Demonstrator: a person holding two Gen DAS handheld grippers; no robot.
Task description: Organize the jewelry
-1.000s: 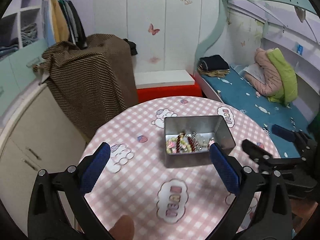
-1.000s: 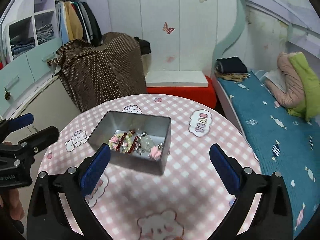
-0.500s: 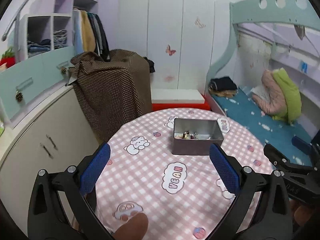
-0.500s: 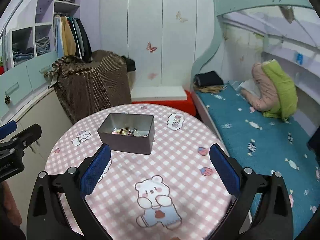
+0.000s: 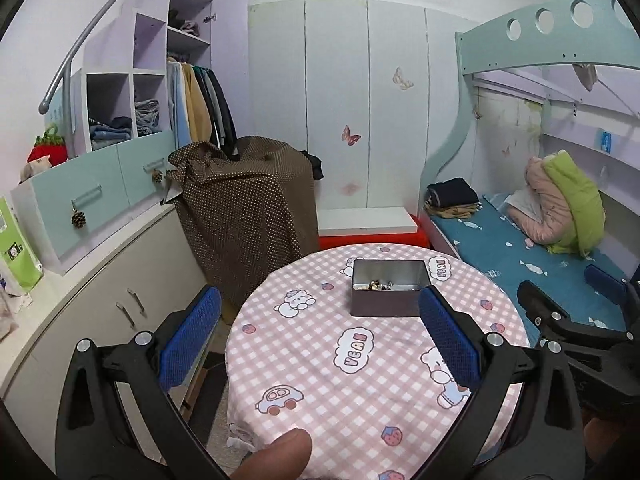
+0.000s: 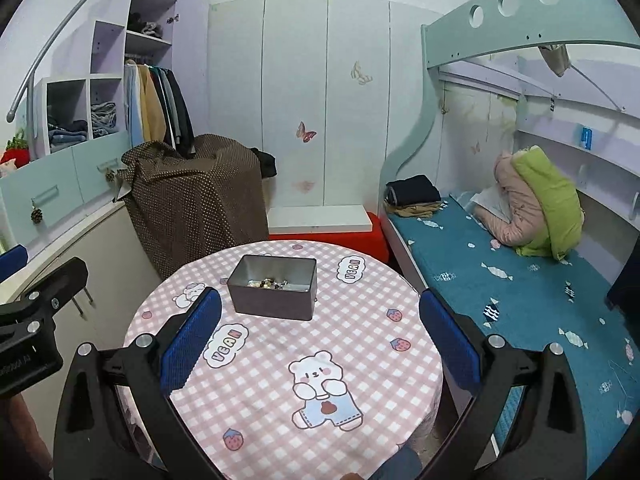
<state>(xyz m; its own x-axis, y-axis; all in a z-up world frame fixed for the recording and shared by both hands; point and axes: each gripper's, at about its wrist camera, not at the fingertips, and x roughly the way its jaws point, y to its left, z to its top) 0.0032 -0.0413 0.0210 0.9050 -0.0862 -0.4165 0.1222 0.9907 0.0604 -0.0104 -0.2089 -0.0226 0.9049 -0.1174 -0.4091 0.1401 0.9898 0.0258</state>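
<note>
Here a metal tin (image 5: pixel 387 289) sits on the far part of a round table (image 5: pixel 360 380) covered in pink checked cloth, with the jewelry (image 6: pixel 272 282) heaped loosely inside it. The left gripper (image 5: pixel 320 344) and the right gripper (image 6: pixel 320 344) both hang over the near edge, well apart from the tin, jaws spread wide and empty. A fingertip (image 5: pixel 276 456) shows at the bottom of the left view.

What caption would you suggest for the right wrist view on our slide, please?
Open right tongs hover before a round table bearing a metal tin of jewelry.
</note>
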